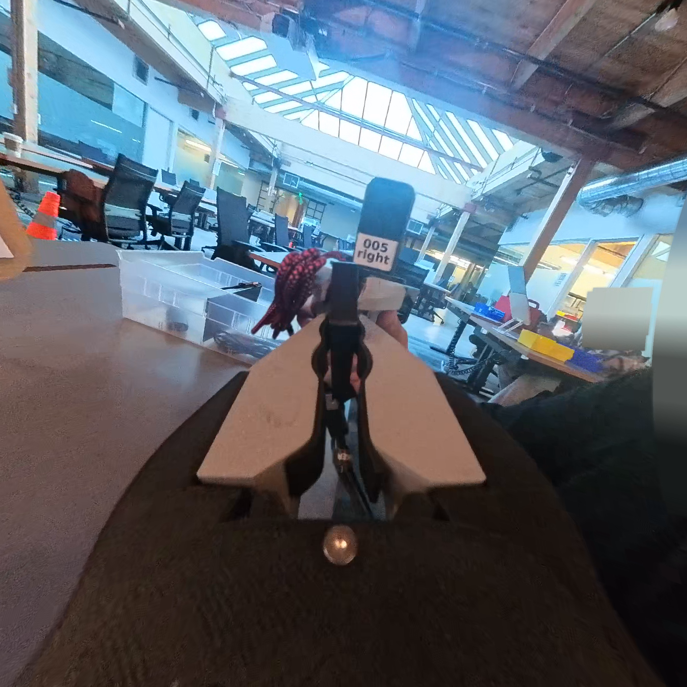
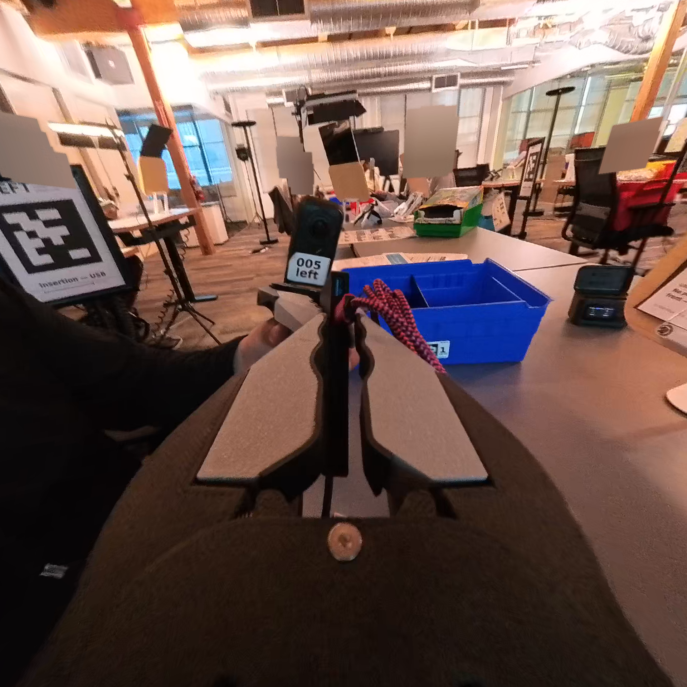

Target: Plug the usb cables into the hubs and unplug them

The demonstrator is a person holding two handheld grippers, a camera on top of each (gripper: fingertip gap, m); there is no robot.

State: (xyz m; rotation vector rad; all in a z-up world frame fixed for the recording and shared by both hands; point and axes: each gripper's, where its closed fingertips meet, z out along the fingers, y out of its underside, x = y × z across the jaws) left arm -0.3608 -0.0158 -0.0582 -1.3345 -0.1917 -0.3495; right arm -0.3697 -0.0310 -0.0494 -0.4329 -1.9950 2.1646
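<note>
A black USB hub point(image 1: 342, 297) stands upright, edge-on, between the two grippers, which face each other above the table. My left gripper point(image 1: 342, 345) is shut on the hub, whose thin tail cable hangs down between the fingers. The hub also shows in the right wrist view point(image 2: 336, 409). My right gripper point(image 2: 340, 319) is shut on the plug end of a red-and-black braided USB cable point(image 2: 390, 308), right against the hub near its top. The rest of that cable hangs in a bundle beside the hub point(image 1: 297, 282). Whether the plug sits in a port is hidden.
A clear plastic tray point(image 1: 167, 275) holding dark cables sits on the grey table point(image 1: 74, 371). A blue divided bin point(image 2: 464, 323) stands just behind the grippers, with a small black device point(image 2: 600, 297) to its right. A marker board point(image 2: 48, 241) stands off the table's left. Both grippers' tips are close together, under 4 cm apart.
</note>
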